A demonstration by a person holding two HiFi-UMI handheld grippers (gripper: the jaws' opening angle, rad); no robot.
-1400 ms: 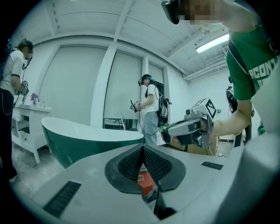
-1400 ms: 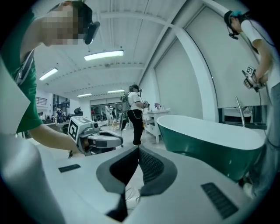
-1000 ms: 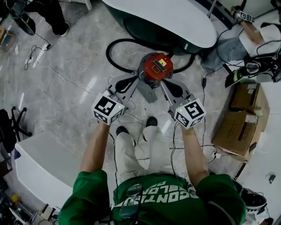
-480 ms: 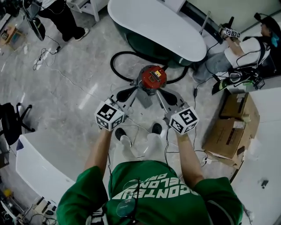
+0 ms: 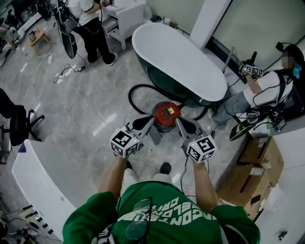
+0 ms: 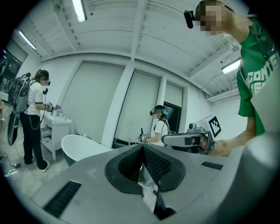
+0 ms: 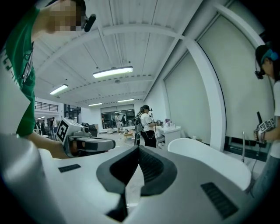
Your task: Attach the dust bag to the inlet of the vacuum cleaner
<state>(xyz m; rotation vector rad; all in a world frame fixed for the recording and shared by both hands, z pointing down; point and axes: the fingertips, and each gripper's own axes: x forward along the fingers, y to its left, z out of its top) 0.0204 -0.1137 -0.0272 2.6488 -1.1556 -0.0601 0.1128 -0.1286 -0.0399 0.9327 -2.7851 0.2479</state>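
Vacuum cleaner (image 5: 166,114): red canister on floor. Bathtub (image 5: 181,62) just beyond it, black hose (image 5: 136,93) looping off its left. Left gripper (image 5: 150,121) and right gripper (image 5: 178,121) flank vacuum cleaner, tips near its near side. Both jaw pairs pressed together, nothing between.

A big white oval bathtub (image 5: 178,62) with a dark green outside stands on the shiny grey stone floor (image 5: 71,100). A person in a white shirt (image 5: 268,87) sits near its right end. Brown cardboard boxes (image 5: 244,181) lie at the right. A person in black trousers (image 5: 94,35) stands beside a small white cabinet (image 5: 128,14).
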